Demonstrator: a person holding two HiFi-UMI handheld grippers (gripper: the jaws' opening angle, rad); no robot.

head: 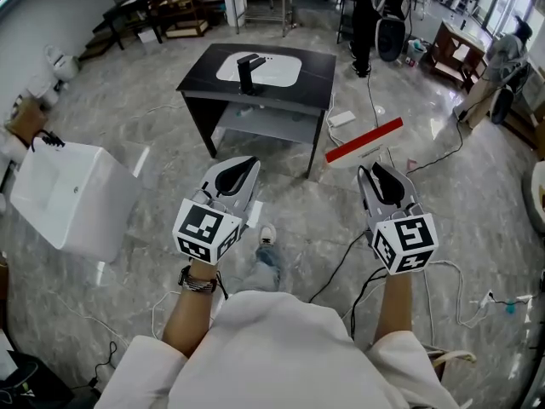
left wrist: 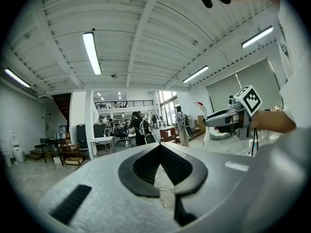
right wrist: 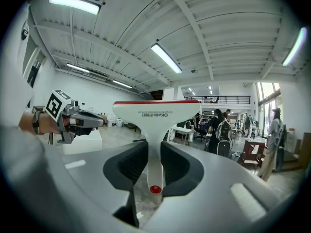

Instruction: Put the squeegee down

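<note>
A: Two grippers: right gripper (head: pixel 381 184) fingers (right wrist: pixel 127 166) clamp the squeegee (head: pixel 364 141) handle, midair, near-right of the black surface (head: pixel 319 66); left gripper (head: pixel 238 177) closed, empty.
B: Risk: letting go here likely drops it onto the floor (head: pixel 153 143).

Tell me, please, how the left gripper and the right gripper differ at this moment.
The right gripper is clamped on the white handle of the squeegee, its red-edged blade sticking out ahead; the left gripper holds nothing. The left gripper's fingers meet at their tips, while the right gripper's fingers are kept apart by the handle. Both are held out side by side above the floor.
</note>
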